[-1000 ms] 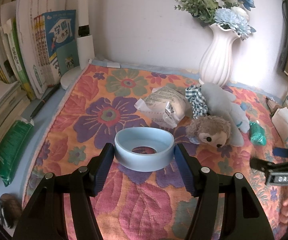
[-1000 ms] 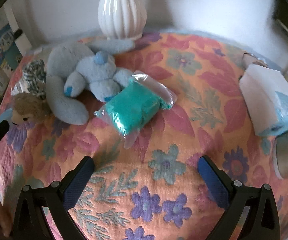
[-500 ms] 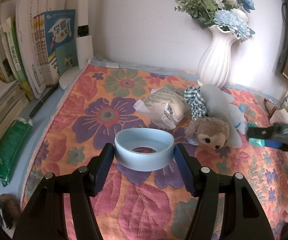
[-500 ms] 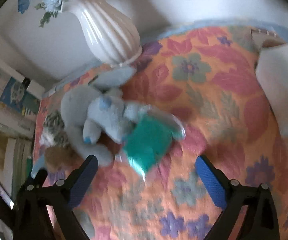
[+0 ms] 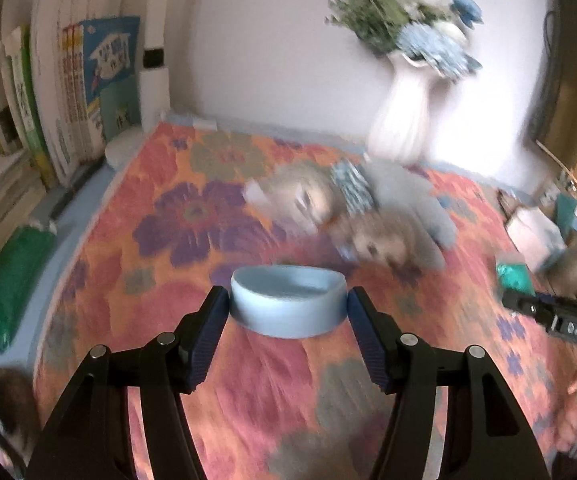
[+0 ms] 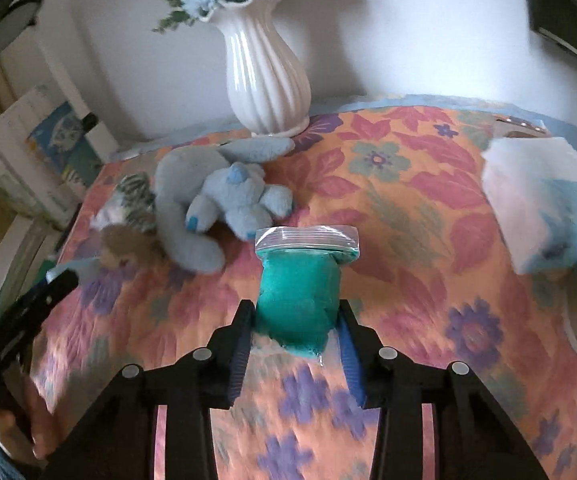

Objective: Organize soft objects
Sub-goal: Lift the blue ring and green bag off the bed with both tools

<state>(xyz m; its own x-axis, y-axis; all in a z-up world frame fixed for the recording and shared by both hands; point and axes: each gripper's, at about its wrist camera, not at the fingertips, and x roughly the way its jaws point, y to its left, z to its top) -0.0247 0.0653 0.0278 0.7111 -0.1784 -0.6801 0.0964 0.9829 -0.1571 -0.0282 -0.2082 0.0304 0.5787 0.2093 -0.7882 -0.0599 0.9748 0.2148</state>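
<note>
My left gripper (image 5: 287,312) is shut on a pale blue soft ring (image 5: 287,305) and holds it above the floral cloth (image 5: 176,280). My right gripper (image 6: 294,328) is shut on a clear zip bag of teal fabric (image 6: 302,284), lifted off the cloth (image 6: 408,208). A grey-blue plush bunny (image 6: 208,200) lies behind it, with a brown plush (image 6: 124,246) and a checked cloth (image 6: 132,196) to its left. In the left wrist view the plush pile (image 5: 372,216) is blurred, and the right gripper with the teal bag (image 5: 514,276) shows at the right edge.
A white ribbed vase of blue flowers (image 6: 266,76) stands at the back against the wall. A tissue pack (image 6: 544,204) lies at the right. Books (image 5: 64,92) stand at the left, with a green packet (image 5: 12,280) beside the cloth.
My right gripper closed on the teal bag and lifted it from beside the bunny. My left gripper, still holding the blue ring, has shifted a little; the view is blurred.
</note>
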